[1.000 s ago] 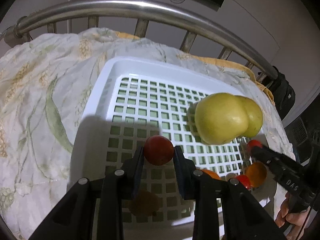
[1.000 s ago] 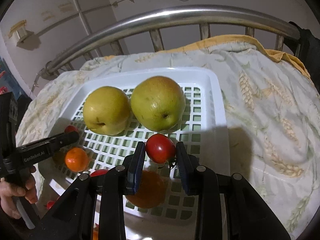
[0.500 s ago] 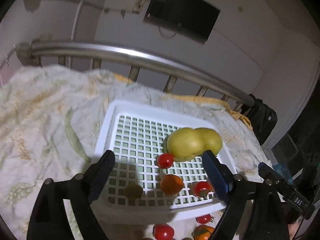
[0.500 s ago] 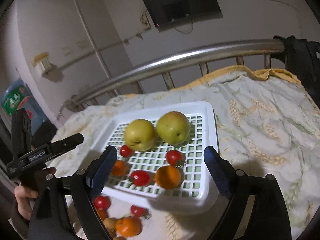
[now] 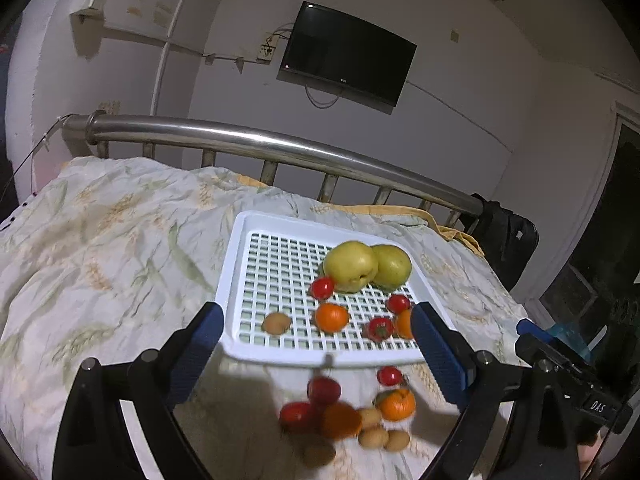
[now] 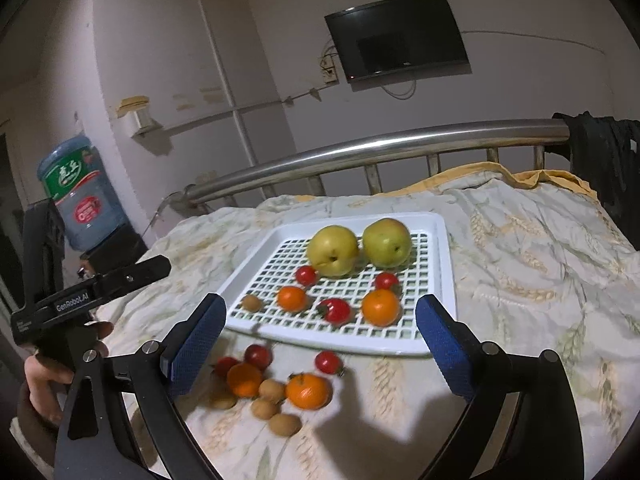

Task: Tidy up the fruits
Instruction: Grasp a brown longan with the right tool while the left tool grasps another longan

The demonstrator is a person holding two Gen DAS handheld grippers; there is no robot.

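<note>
A white slotted tray (image 5: 236, 264) (image 6: 446, 264) lies on the bed. In it are two yellow-green pears (image 5: 351, 266) (image 6: 386, 242), red tomatoes (image 5: 322, 287) (image 6: 336, 311), oranges (image 5: 331, 317) (image 6: 380, 307) and a small brown fruit (image 5: 276, 323) (image 6: 252, 303). In front of the tray lie loose tomatoes (image 6: 328, 361), oranges (image 5: 395, 404) (image 6: 309, 391) and small brown fruits (image 6: 284, 424). My left gripper (image 5: 316, 356) is open and empty, held back above the near fruits. My right gripper (image 6: 320, 344) is open and empty too.
A floral bedspread (image 5: 100, 240) covers the bed. A steel bed rail (image 5: 280, 148) runs behind the tray. A black bag (image 5: 504, 240) hangs at the rail's right end. A water bottle (image 6: 78, 196) stands at the left. A TV (image 6: 396, 36) is on the wall.
Both grippers let go of their tomatoes in the tray, opened wide and pulled back and up. The loose fruit in front of the tray came into view.
</note>
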